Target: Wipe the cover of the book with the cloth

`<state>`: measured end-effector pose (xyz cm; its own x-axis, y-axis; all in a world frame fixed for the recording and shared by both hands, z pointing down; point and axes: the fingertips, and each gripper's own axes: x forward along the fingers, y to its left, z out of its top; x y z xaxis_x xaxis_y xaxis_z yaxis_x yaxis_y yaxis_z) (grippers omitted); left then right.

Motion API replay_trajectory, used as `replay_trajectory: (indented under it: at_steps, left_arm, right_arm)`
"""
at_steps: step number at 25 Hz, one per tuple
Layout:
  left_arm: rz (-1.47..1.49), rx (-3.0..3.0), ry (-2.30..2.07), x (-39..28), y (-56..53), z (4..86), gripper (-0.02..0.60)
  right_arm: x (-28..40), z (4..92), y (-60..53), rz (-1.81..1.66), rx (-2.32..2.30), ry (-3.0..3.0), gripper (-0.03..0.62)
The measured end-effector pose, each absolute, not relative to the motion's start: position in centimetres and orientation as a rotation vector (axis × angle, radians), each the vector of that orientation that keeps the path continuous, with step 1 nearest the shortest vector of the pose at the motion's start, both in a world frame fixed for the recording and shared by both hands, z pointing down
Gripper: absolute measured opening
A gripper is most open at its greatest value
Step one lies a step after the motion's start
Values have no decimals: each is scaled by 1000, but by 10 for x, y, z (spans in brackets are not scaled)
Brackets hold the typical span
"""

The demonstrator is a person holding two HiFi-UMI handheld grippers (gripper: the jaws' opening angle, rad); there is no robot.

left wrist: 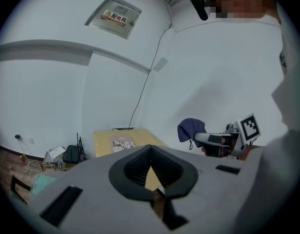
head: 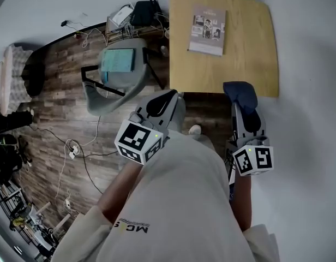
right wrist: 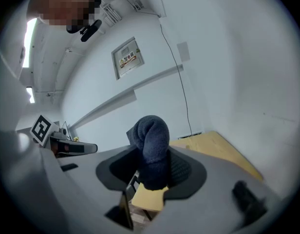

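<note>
The thin grey rectangular book with small photos on its cover (head: 206, 30) lies flat on the far part of the pale wooden table (head: 255, 64), nothing touching it. The bunched dark blue knitted cloth (head: 239, 91) hangs over the table's near edge, pinched in the right hand-held gripper (head: 243, 109). The left hand-held gripper (head: 167, 98) hovers off the table, jaws together on nothing. With the book unsteadied, a wiping stroke would likely push it across the smooth top. The narrowly pinched cloth could also slip free.

Left gripper (head: 169, 97) held forward, jaws together (nothing between), right gripper (head: 243, 109) alongside, clamped on cloth (right wrist: 152, 139)
</note>
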<state>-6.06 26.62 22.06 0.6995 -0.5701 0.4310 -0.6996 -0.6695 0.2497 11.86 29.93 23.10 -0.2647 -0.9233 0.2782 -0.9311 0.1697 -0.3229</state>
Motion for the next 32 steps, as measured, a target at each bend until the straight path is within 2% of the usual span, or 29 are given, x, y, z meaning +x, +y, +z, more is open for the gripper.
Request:
replay_trajectory:
  at_steps: [15,20,32]
  left_arm:
    - [479,2515,-679,-69,91,258,9]
    - [477,2471,-619,-61,63,286,9]
    - [555,2396,-619,-34,24,344,9]
  right_arm:
    - [86,254,122,658,1874,-2167,164]
    - [93,266,84,793,1981,-2084,167]
    - [107,288,8,562,1819,-2082,167]
